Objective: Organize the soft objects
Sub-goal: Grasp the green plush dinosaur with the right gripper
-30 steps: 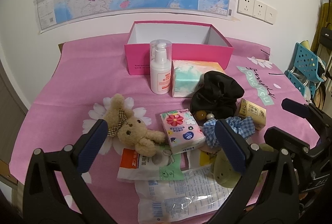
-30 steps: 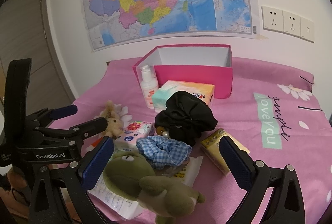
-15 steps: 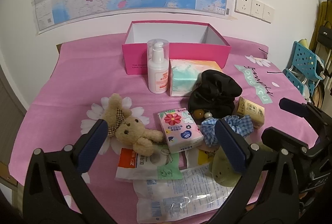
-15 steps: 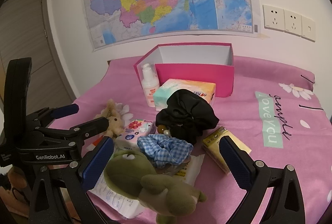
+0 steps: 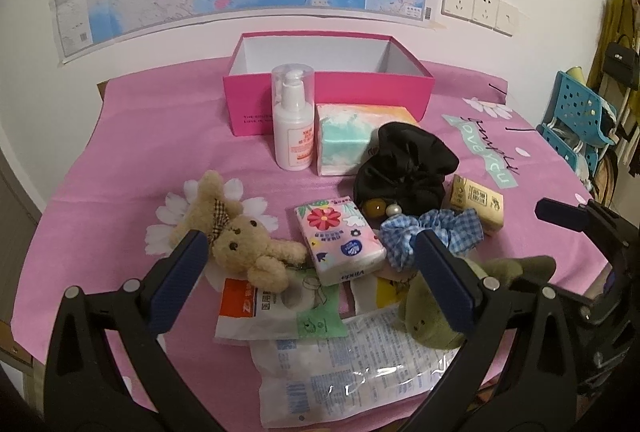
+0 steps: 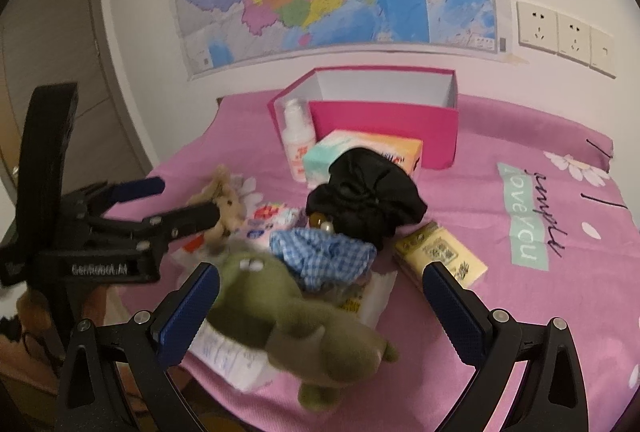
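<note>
Both grippers are held with their jaws spread wide and nothing is pinched. The left gripper (image 5: 308,256) is poised above the beige teddy bear (image 5: 240,236), and the right gripper (image 6: 320,296) above the green plush toy (image 6: 296,316), which lies at about 6 o'clock on the pink tablecloth (image 5: 120,159), touching the blue checked scrunchie (image 6: 324,256). The open pink box (image 5: 328,87) is set at 12 o'clock, against the wall, and appears empty so far as its inside is seen. The step in hand is judged to be a first pick of a soft toy. The green plush is best straddled across its thick body, not a limb, the jaws being lowered until both pads flank it, then closed gently so the scrunchie and the plastic packets (image 5: 352,364) beneath are not dragged along. It should be lifted clear of the black cloth pouch (image 5: 404,163) and the lotion bottle (image 5: 294,123) before being carried to the box. "love you" can be read on the cloth (image 6: 524,216), and "GenRobot.AI", blurred, on the left gripper's body in the right wrist view. The writing on the floral tissue pack (image 5: 340,240), the bottle and the yellow pack (image 5: 476,203) is too small to be made out.
</note>
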`<state>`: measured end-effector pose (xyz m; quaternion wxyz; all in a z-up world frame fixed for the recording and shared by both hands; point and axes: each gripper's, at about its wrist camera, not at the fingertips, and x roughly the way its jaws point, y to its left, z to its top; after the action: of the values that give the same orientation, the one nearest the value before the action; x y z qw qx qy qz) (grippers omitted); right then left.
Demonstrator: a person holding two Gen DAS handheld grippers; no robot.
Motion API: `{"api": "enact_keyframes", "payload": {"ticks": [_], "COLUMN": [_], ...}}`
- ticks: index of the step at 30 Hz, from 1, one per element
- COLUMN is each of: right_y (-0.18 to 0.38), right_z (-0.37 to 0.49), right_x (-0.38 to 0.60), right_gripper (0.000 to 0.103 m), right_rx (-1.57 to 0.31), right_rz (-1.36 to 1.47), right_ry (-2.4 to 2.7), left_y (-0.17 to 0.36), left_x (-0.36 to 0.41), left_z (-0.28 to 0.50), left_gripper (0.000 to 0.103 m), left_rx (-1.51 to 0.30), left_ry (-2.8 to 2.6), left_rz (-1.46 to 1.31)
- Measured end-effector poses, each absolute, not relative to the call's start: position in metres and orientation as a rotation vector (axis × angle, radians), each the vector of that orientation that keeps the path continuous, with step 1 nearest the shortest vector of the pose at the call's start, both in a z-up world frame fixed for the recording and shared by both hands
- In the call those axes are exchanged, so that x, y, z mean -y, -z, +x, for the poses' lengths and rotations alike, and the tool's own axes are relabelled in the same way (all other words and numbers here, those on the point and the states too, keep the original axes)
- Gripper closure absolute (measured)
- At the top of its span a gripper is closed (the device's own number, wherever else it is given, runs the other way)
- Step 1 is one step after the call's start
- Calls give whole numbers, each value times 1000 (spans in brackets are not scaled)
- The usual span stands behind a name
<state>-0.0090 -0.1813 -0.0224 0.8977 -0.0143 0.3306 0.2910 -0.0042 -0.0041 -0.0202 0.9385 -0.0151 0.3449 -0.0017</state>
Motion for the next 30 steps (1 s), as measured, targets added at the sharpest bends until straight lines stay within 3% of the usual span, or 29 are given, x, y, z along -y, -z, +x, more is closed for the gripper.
{"api": "enact_keyframes", "payload": {"ticks": [3,9,13,16,19,21,22,30], "right_y": [28,42,49,49,47,42,38,-3], "right_z": [-15,-12,-9,-6,-7,-7,-8,3], "right_x": [181,185,200,210,208,205,203,199], "right_gripper": [1,17,37,60,66,71,77,79], "right_rx": [-699,-773,-797,-785,-774,-758,-743,-632], "right_rz": [-48,2,76,129,124,118,116,56], "right_ry": [-635,-695,-710,-728,-732,-761,-777,-761], "left_y": [25,27,27,33,43,49,51,23], "left_x": [3,4,10,19,32,39,43,39], "left_z": [-3,-8,-13,-13,-13,-13,-12,-3], "left_gripper": [1,1,1,10,15,31,34,34], "left_rx": [-723,-731,-731,-768,-818,-851,-874,-812], "left_ry": [30,133,237,345,434,474,504,513], "left_rz": [-40,-51,-33,-16,22,32,27,19]}}
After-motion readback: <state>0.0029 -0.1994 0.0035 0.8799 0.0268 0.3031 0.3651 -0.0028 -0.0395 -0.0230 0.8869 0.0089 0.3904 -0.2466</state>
